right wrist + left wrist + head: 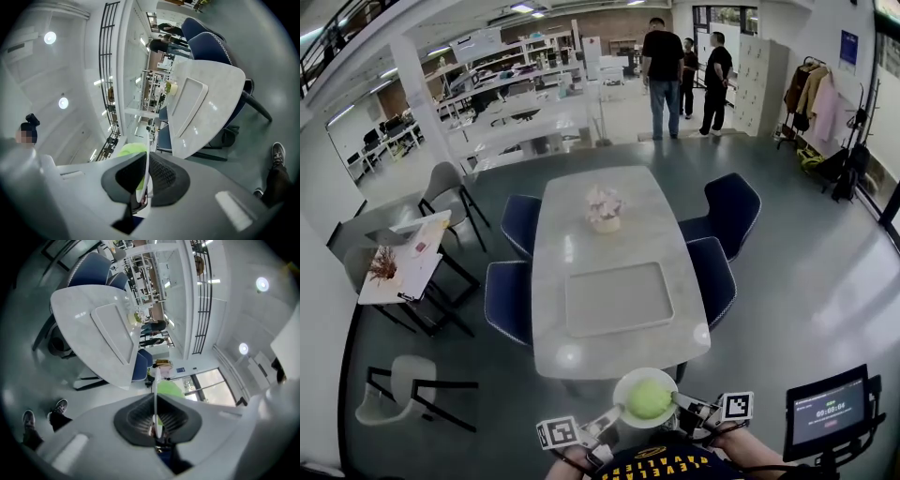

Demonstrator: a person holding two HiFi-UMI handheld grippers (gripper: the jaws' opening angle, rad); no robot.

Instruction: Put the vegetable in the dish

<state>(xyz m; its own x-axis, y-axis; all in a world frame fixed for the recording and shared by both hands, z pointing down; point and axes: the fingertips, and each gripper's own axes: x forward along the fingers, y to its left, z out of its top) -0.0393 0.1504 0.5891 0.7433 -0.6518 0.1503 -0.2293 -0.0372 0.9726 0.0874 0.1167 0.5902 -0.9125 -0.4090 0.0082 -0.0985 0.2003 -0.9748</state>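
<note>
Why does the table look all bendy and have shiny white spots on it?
Head view: the wide lens bows the table; the spots are reflected light. Left gripper view and right gripper view: bent even more, tilted sideways, dark at the corners, with lamps glaring.

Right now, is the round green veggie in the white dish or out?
In. The round green vegetable sits on the round white dish.

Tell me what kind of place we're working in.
Probably an open-plan office or lab workspace: a long meeting table with blue chairs, rows of workbenches behind it, and a coat rack on the right.
</note>
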